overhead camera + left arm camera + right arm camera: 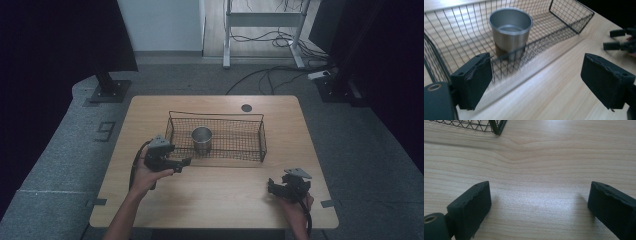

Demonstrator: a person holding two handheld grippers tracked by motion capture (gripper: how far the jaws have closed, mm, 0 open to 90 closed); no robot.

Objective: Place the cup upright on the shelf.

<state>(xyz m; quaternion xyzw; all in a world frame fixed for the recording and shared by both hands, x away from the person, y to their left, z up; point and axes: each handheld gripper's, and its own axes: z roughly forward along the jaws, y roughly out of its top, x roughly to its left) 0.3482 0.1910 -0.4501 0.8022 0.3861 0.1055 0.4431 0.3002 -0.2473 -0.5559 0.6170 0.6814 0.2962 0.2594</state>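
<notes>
A metal cup (202, 139) stands upright in the left part of a black wire basket (250, 150) at the middle of the wooden table. My left gripper (186, 162) is held just outside the basket's front left wall, pointing right along it. In the left gripper view the cup (510, 32) is seen through the basket's mesh (571, 17), and my left gripper (539, 82) is open with only bare wood between its pads. My right gripper (270, 186) rests low near the table's front right. It (539, 207) is open over bare wood, and it also shows far off as the right gripper (619, 40).
The basket's front corner (496, 127) lies beyond the right gripper. A round cable hole (246, 107) sits at the table's (210, 200) far edge. Cables and desk legs (260, 30) cross the floor behind, and a dark stand base (110, 90) is at the back left.
</notes>
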